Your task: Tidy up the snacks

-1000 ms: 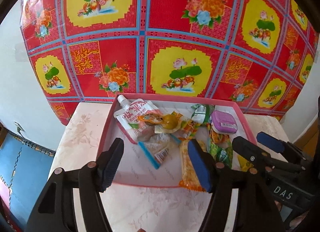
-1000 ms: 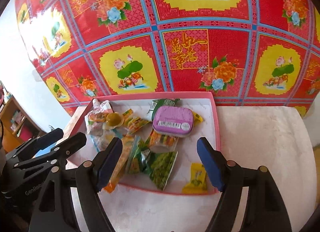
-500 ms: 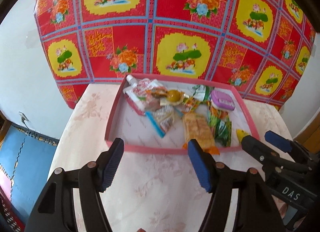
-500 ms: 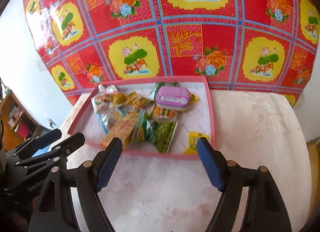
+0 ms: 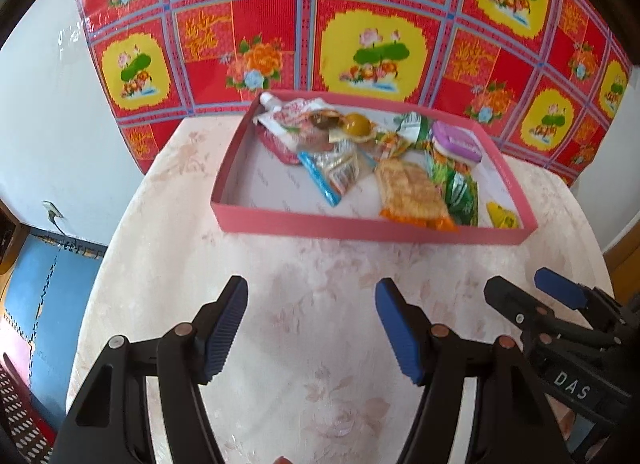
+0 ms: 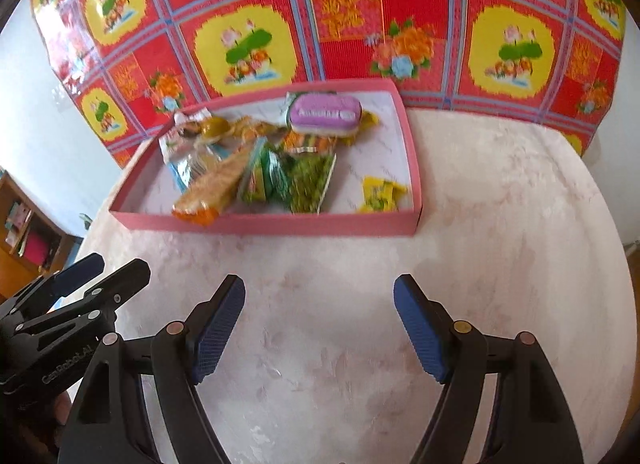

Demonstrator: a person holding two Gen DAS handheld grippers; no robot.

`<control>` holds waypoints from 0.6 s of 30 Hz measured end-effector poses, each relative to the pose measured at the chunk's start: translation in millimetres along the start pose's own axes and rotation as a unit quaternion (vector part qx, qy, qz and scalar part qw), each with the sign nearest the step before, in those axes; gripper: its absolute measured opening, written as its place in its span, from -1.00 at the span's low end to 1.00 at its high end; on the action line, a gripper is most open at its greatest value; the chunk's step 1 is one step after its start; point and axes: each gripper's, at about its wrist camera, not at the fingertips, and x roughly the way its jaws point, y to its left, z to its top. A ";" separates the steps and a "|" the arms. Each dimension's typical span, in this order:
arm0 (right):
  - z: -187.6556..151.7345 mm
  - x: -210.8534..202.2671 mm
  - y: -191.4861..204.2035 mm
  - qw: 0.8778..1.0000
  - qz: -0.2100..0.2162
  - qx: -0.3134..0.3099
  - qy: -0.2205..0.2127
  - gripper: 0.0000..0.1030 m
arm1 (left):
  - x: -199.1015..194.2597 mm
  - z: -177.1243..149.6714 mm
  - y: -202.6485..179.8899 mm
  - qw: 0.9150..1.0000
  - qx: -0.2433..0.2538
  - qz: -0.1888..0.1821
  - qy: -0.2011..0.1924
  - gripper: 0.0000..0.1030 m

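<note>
A shallow pink tray (image 5: 360,228) (image 6: 280,226) sits at the far side of a round pale table (image 5: 304,304) (image 6: 500,224). Inside lie several snacks: a white spout pouch (image 5: 288,112), a purple tin (image 5: 456,142) (image 6: 325,114), an orange wafer pack (image 5: 412,194) (image 6: 212,188), green packets (image 5: 460,190) (image 6: 308,182) and a small yellow candy (image 5: 502,216) (image 6: 380,194). My left gripper (image 5: 310,330) hangs open over bare tabletop, well short of the tray. My right gripper (image 6: 320,330) is open too, beside it, nothing between its fingers.
A red and yellow flowered cloth (image 5: 360,24) (image 6: 360,16) covers the wall behind the table. Blue floor mat (image 5: 40,304) lies at the left below the table edge. A wooden shelf (image 6: 24,232) stands far left in the right wrist view.
Both grippers have drawn back from over the tray toward the table's near side; the tray now looks farther and smaller. Neither jaw opening changed.
</note>
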 end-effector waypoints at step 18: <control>-9.9 12.1 1.8 0.998 -0.054 -0.019 0.007 0.53 | 17.8 -13.0 0.5 0.999 0.002 0.013 0.032 0.36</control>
